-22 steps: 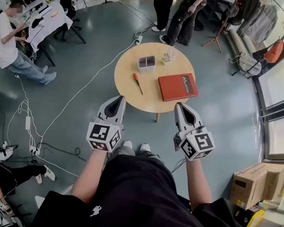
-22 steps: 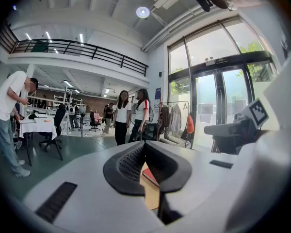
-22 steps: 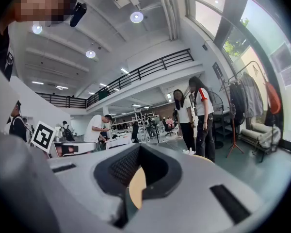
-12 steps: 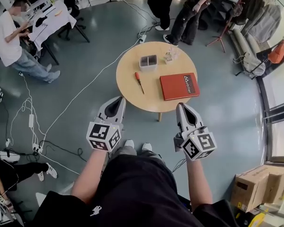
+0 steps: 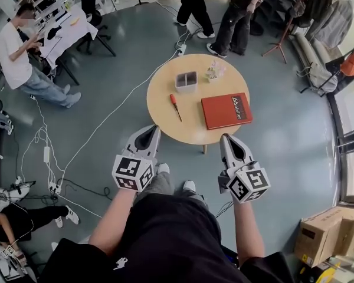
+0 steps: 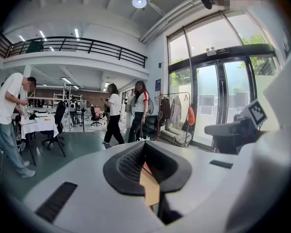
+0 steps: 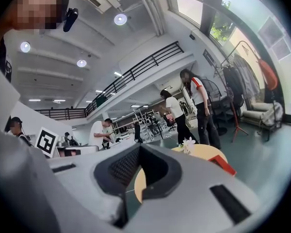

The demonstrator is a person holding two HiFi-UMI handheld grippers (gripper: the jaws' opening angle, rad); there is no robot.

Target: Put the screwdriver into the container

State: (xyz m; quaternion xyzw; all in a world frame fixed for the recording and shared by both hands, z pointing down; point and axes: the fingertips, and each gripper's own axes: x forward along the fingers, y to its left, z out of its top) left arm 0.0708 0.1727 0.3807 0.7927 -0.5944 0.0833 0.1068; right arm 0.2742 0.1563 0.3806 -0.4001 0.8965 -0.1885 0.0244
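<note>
Beyond the left tool (image 6: 144,144), its closed jaws hid nearly all the counter (image 6: 148,188); farther off, the container (image 5: 186,81) showed contents too small to tell.

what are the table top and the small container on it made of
Table top: probably wood or wood-look laminate, matte; even pale tan, no glare. Container: likely translucent plastic; pale, cloudy walls with a darker inside showing through.

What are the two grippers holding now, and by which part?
Nothing is held. The left gripper and the right gripper are both shut and empty; the screwdriver lies on the round table, apart from both.
</note>
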